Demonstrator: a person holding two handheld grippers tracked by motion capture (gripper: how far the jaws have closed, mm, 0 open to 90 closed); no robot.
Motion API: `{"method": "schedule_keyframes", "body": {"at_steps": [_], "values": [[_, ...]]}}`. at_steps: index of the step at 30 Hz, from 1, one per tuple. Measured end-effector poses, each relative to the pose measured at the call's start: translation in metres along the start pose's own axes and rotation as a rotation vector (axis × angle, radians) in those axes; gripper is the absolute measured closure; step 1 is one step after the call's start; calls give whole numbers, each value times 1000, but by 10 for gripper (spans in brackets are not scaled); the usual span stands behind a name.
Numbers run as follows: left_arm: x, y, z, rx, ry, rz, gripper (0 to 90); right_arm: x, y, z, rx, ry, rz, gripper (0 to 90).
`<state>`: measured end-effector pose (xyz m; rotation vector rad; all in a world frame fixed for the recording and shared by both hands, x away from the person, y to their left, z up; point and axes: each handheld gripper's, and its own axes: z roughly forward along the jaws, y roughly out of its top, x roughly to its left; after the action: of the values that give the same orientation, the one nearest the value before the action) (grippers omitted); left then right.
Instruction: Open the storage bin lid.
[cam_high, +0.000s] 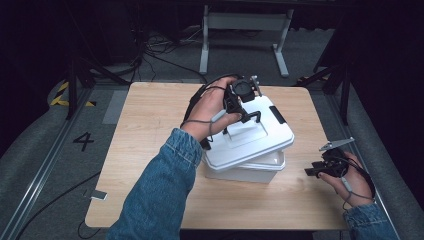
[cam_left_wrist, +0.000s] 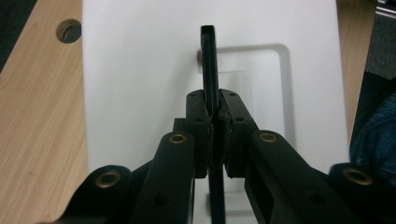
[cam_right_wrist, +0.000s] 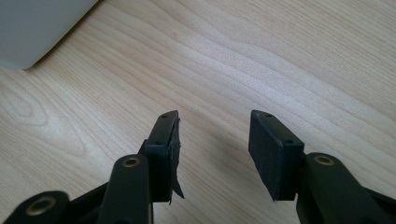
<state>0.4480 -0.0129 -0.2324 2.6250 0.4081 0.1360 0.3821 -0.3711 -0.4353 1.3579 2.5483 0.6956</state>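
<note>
L gripper (cam_high: 243, 102) sits over the white lid (cam_high: 267, 135), jaws pinched tight on the lid's black handle (cam_left_wrist: 208, 60). The handle stands up edge-on between the jaws, its long axis running straight away from the left gripper view's camera. Lid is tilted and askew on the white box (cam_high: 260, 172), mid counter (cam_high: 150, 125). Probably lifting it off, so the pull looks to be straight up. R gripper (cam_high: 320, 170) rests well apart near the counter's right edge, jaws wide w/ nothing between. L is the nearer one.
</note>
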Motion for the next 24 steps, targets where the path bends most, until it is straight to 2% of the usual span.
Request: {"method": "schedule_keyframes", "body": {"at_steps": [3,8,12,13,19,20,22,24], "values": [[1,-5,-9,-13,19,-17,844,0,1,1,-3,-2,-9,547],[6,-16,-27,-25,31,-78,844,1,2,3,8,2,-4,546],[10,-26,-40,-30,56,-109,845,0,3,5,8,4,-6,546],[11,-30,-43,-40,55,-129,845,0,3,5,8,3,-6,546],[18,-50,-60,-45,86,-176,845,1,4,7,14,4,-5,547],[21,-57,-65,-48,90,-198,845,1,5,7,12,6,-11,547],[22,-61,-67,-45,99,-200,845,1,6,8,14,4,-9,546],[25,-69,-70,-43,114,-225,845,1,7,8,11,8,-10,546]]}}
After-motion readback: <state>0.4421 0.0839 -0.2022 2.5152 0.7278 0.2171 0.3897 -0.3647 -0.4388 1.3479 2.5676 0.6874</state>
